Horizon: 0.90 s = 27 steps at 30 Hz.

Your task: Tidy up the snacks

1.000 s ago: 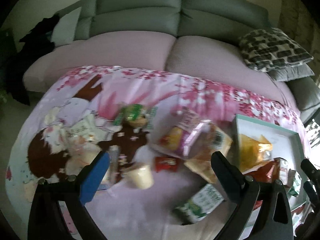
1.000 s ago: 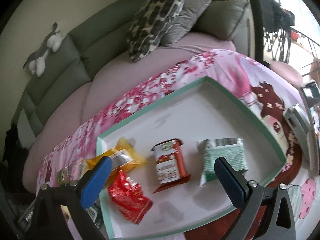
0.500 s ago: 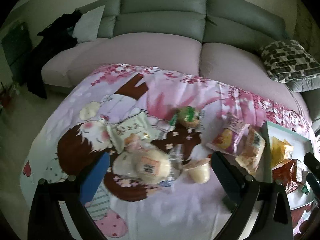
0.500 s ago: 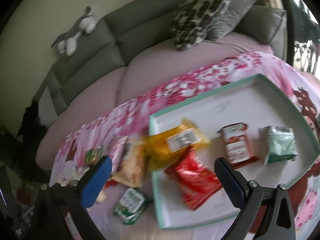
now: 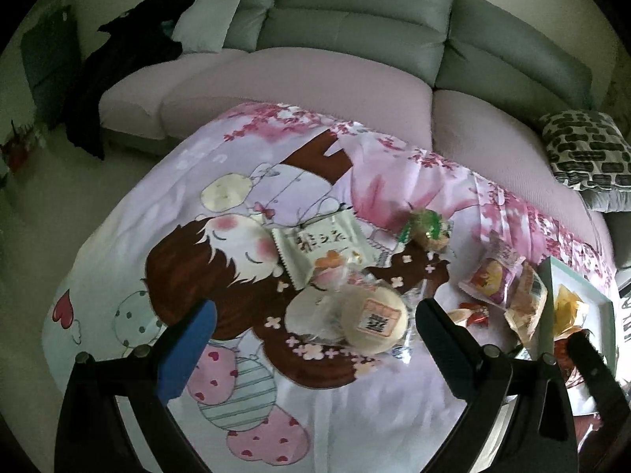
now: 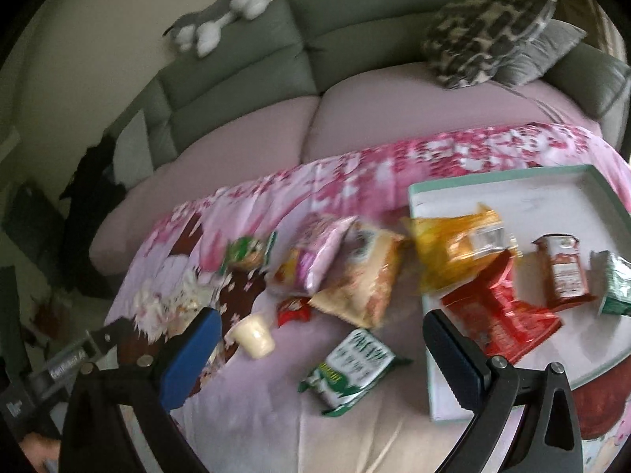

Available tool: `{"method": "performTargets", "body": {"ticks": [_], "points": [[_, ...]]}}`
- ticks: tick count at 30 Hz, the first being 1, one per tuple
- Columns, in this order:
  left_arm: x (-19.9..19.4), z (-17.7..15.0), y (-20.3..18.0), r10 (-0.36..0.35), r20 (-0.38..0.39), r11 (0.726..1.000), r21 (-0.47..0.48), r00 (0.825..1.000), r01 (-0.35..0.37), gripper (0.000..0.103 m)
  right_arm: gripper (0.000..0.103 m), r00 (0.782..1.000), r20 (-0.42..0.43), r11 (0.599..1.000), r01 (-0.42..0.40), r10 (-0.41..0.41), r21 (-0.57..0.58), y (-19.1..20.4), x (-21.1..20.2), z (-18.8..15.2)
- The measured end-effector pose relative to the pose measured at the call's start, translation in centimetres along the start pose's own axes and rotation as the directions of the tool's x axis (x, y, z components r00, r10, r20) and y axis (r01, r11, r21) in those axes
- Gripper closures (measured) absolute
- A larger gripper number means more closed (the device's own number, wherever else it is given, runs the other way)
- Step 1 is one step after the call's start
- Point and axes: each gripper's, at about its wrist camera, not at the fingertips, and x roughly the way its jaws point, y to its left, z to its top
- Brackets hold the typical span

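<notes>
Both our grippers, left (image 5: pixel 311 327) and right (image 6: pixel 317 345), hung with jaws wide and empty. Loose snacks lay mid-surface: a clear bag of buns (image 5: pixel 364 319), a white packet (image 5: pixel 321 246), a green packet (image 6: pixel 351 366) and a small cup (image 6: pixel 254 335) beside the tray (image 6: pixel 508 179), which sat at the right edge with four or so packs inside. We judged the slack bun bag might slip or crush, and the yellow bag (image 6: pixel 453 254) overhanging the tray's rim might drag out. The surface wore a pink cartoon cloth (image 5: pixel 252 358); a grey sofa (image 5: pixel 355 27) stood behind.
</notes>
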Motion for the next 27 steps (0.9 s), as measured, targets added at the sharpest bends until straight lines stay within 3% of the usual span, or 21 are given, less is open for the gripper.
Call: {"method": "performTargets", "body": {"ticks": [4,12,27], "points": [[0.3,0.1,1.5,-0.003,-0.011,0.999,-0.035,1.0,0.002,0.002,0.0,1.0,-0.028,1.0,-0.012,0.011,-0.023,0.9,0.7,-0.6],[1.7,0.0,3.0,-0.049,-0.065,0.993,-0.106,0.997,0.041,0.002,0.0,0.995,-0.089,0.996,0.035,-0.042,-0.083,1.9,2.2,-1.6],[5.3,-0.8,-0.4,-0.11,-0.178,0.994,-0.03,0.978,0.106,0.002,0.004,0.973,-0.216,0.994,0.06,-0.079,-0.096,1.2,4.8,-2.9]]}}
